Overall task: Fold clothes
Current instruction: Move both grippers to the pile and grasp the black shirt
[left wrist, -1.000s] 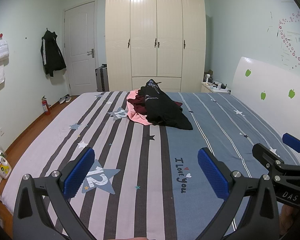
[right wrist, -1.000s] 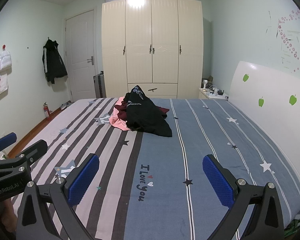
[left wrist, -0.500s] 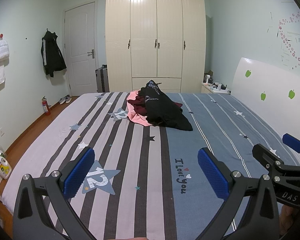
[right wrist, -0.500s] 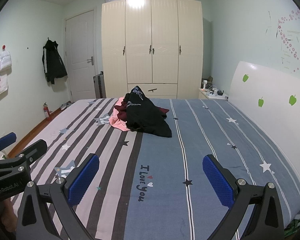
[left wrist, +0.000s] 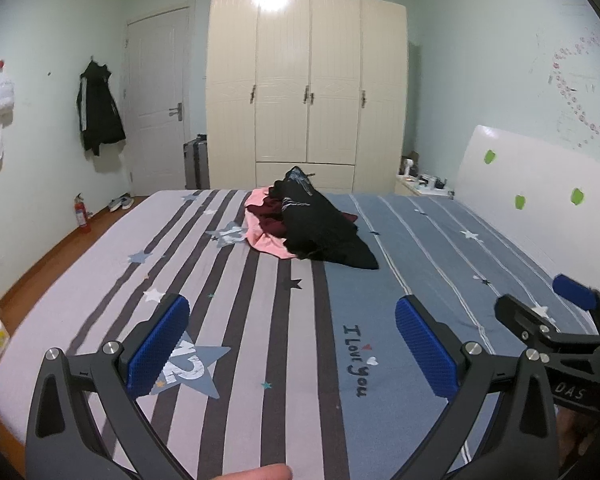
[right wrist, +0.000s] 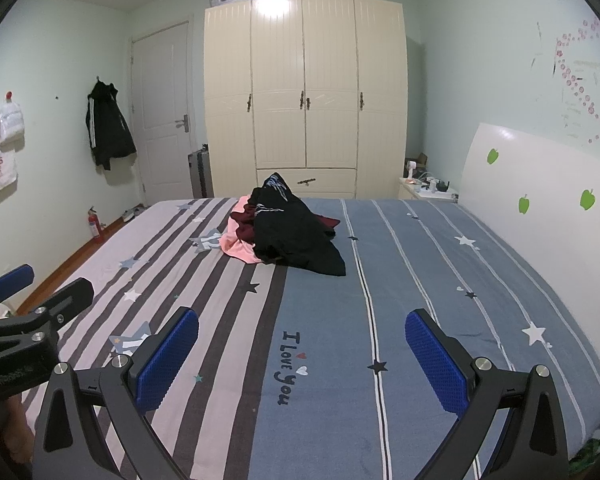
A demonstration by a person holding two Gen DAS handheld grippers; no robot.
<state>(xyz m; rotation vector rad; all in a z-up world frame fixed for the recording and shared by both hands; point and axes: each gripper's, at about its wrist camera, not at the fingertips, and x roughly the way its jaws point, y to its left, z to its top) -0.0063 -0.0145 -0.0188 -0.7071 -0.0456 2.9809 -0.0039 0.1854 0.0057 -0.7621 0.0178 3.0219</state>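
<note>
The left gripper [left wrist: 292,344] hovers over the near edge of the bed [left wrist: 236,320], its blue-padded fingers spread wide with nothing between them; just to its right, the right gripper [right wrist: 302,356] hangs the same way, spread and empty, above the "I Love you" print [right wrist: 290,368]. Well ahead of both, around the middle of the striped cover, lies the pile of clothes [right wrist: 288,232]: a black garment [left wrist: 320,228] heaped on top of dark red and pink pieces. Farther beyond the pile stands a cream wardrobe [right wrist: 304,92], with a black jacket [right wrist: 108,128] hanging on the wall far off to the left.
</note>
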